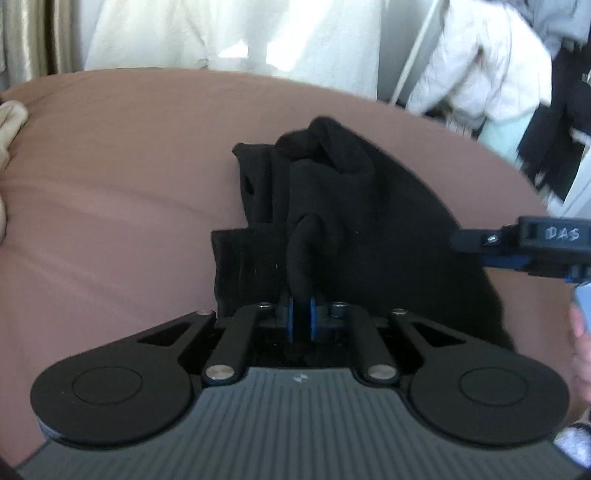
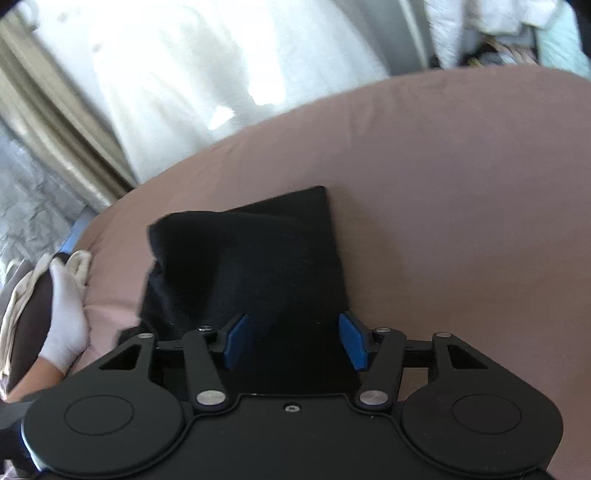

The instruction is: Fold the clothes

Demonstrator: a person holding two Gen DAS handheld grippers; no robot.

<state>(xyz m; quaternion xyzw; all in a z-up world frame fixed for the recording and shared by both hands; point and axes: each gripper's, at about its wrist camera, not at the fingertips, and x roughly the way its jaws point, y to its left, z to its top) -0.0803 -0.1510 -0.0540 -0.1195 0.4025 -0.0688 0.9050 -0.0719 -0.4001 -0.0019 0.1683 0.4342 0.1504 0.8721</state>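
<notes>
A black garment (image 1: 343, 206) lies bunched on a brown bed sheet (image 1: 129, 166). My left gripper (image 1: 301, 319) is shut on a rolled fold of the garment, which rises from between the blue pads (image 1: 290, 321). In the right wrist view the same black garment (image 2: 251, 258) lies flatter, with a straight edge on its right side. My right gripper (image 2: 295, 341) hovers over its near part, and its blue pads (image 2: 236, 339) stand wide apart without pressing the fabric. From the left wrist view the right gripper (image 1: 476, 251) reaches in at the garment's right edge.
A white-gloved hand (image 2: 66, 314) and cream cloth (image 2: 22, 295) sit at the bed's left side. Pale curtains (image 1: 221, 33) hang behind the bed. A rack with a white jacket (image 1: 480, 74) and dark clothes (image 1: 554, 155) stands at the far right.
</notes>
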